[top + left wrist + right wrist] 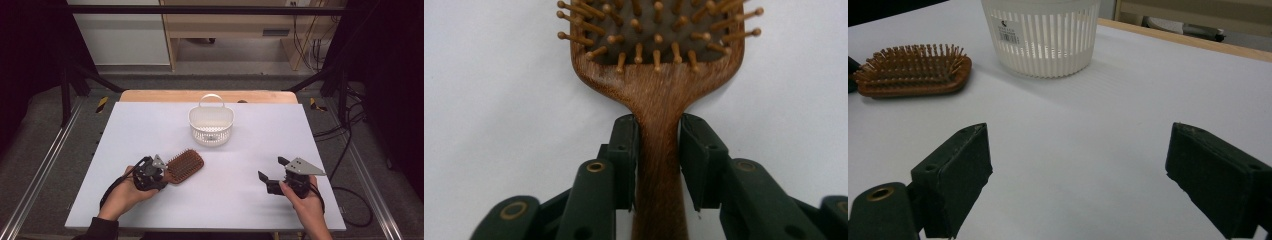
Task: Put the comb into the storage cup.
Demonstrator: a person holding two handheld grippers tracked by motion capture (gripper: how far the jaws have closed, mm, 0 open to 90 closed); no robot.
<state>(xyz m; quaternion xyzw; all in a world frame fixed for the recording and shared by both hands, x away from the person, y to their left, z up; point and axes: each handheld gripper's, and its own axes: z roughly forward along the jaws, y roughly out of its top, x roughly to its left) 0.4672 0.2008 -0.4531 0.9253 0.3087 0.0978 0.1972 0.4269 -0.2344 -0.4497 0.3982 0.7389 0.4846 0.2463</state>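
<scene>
One wooden hairbrush [184, 165], bristles up, on the white table [150, 130]. One white slatted basket [211, 125] with a single arched handle, at the far middle of the table. Two hand-held grippers: left gripper [659, 150] and right gripper [1078, 175], two black jaws apiece. Two hands, one per gripper. One table in all.
</scene>
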